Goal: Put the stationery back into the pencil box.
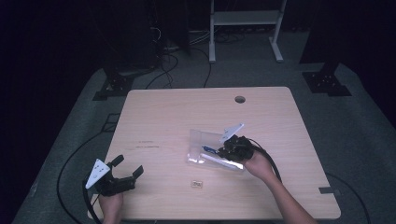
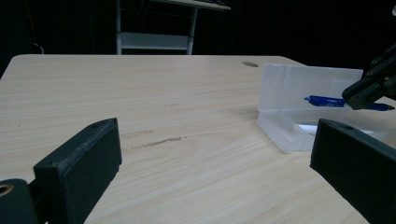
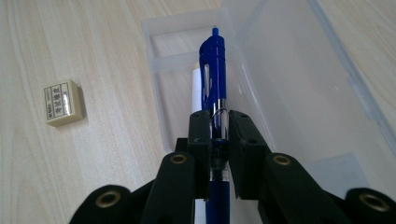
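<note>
A blue pen (image 3: pixel 213 84) is clamped between the jaws of my right gripper (image 3: pixel 217 122), which is shut on it and holds it over an open clear plastic case (image 3: pixel 289 88). In the high view the right gripper (image 1: pixel 233 148) hovers at the case (image 1: pixel 205 140) in the middle of the table, with the pen (image 1: pixel 208 150) pointing left. A white object (image 1: pixel 219 161) lies inside the case tray. My left gripper (image 1: pixel 126 169) rests open near the table's front left corner with nothing between its fingers (image 2: pixel 79 168). From there the case (image 2: pixel 303 105) and pen (image 2: pixel 327 101) sit to the right.
A small beige eraser (image 1: pixel 197 184) lies on the wooden table (image 1: pixel 163 116) in front of the case, also seen as the eraser (image 3: pixel 64 102). A cable hole (image 1: pixel 240 99) sits near the far edge. Stands and cables are on the floor beyond.
</note>
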A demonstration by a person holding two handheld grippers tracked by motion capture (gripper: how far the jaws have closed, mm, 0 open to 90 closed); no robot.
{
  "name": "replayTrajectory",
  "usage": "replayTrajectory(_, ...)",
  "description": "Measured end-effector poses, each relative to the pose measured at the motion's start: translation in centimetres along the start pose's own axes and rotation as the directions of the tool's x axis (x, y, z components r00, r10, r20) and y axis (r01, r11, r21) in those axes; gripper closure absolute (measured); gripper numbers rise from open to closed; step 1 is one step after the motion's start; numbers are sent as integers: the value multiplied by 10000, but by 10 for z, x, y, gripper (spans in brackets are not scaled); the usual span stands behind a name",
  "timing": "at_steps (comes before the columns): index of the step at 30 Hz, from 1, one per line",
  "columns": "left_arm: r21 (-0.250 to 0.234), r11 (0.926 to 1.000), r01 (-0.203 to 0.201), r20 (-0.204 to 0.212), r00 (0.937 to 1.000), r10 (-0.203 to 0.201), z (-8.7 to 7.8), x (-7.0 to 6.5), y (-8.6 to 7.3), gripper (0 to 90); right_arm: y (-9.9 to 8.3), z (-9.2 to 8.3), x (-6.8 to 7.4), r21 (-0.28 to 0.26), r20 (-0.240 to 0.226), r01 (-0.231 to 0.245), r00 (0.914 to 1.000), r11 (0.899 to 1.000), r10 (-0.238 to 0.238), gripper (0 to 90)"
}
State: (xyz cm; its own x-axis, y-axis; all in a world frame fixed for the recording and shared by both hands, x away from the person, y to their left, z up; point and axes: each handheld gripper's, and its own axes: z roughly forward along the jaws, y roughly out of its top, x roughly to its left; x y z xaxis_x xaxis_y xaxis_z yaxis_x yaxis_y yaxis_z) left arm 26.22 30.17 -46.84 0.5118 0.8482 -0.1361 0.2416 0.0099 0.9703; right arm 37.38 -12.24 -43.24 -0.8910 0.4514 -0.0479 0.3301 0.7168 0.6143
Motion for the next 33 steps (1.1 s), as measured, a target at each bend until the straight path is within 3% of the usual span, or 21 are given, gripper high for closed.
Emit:
replayTrajectory(6, 13, 10000, -36, 19, 10000, 36, 0, 0, 0, 11, 0, 8, 0, 157, 76, 116, 9999, 9998, -118, 792)
replayTrajectory(33, -9, 10000, 7, 31, 10000, -7, 1, 0, 0, 11, -7, 27, -10, 613, -147, -217, 9996, 9979, 226, 789)
